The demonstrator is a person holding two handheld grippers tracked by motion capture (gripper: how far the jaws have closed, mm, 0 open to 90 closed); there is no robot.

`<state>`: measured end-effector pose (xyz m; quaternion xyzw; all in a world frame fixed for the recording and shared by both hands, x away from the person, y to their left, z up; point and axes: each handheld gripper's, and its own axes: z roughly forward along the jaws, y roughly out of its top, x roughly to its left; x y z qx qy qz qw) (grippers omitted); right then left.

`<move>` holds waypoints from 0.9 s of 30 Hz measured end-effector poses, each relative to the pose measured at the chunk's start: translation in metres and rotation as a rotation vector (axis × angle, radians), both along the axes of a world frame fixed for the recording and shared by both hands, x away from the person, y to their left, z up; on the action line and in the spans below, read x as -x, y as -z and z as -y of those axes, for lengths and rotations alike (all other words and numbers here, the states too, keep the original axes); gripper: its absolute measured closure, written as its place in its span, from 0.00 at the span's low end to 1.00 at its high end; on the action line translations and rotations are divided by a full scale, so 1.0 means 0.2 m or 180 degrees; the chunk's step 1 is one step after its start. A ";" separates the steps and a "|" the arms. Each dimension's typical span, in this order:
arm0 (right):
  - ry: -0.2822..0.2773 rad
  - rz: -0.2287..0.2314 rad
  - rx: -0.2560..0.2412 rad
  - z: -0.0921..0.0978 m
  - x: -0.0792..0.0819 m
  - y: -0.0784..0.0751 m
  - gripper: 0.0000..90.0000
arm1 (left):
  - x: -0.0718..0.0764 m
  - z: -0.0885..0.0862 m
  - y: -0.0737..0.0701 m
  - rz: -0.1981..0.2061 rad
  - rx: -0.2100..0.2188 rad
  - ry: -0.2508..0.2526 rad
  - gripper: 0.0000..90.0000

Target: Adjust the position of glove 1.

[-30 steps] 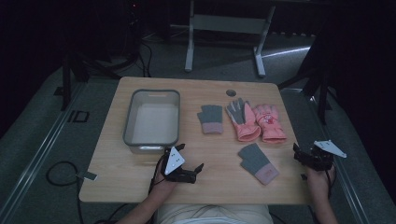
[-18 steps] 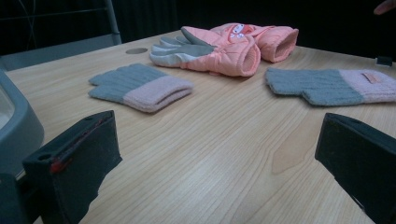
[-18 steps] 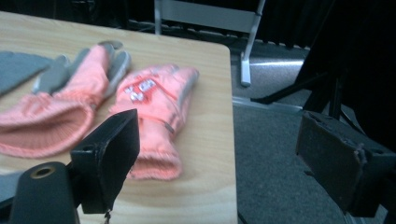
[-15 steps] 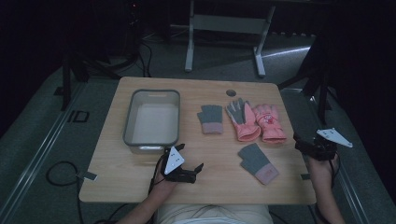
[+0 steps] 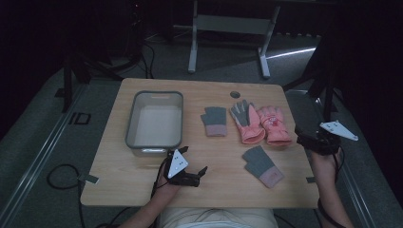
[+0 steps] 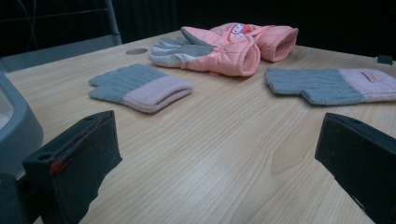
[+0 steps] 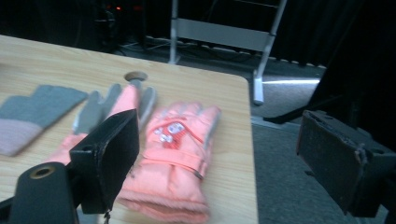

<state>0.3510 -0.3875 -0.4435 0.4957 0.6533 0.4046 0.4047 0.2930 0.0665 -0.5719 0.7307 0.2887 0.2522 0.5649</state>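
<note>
- Right gripper point(image 5: 306, 139) hovers past the table's right edge, jaws spread, empty; the puffy pink ski glove point(image 5: 273, 125) lies just left, cuff toward the person.
- Left gripper point(image 5: 190, 164), gaping and empty too, sits farther off.

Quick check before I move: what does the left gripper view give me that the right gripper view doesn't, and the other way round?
Left gripper view alone: the near grey glove with its pink cuff, a corner of the grey bin, and the left gripper with its jaws wide apart. Right gripper view alone: the right gripper, jaws also apart, the table's right edge with floor beyond, and a metal stand. Both show the two pink gloves, the far grey glove, the round hole and the table.
</note>
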 end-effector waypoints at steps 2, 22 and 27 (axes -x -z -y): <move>-0.0032 0.0019 -0.0013 -0.02 -0.01 -0.02 0.15 | 0.00 0.00 0.00 -0.0006 0.0006 0.0001 0.00; -0.0422 0.0089 0.0151 -0.31 -0.10 -0.12 0.14 | 0.00 0.00 0.00 0.0010 -0.0026 0.0009 0.00; -0.0532 0.0043 0.0194 -0.42 -0.15 -0.12 0.14 | 0.00 0.00 0.00 0.0020 -0.0036 0.0015 0.00</move>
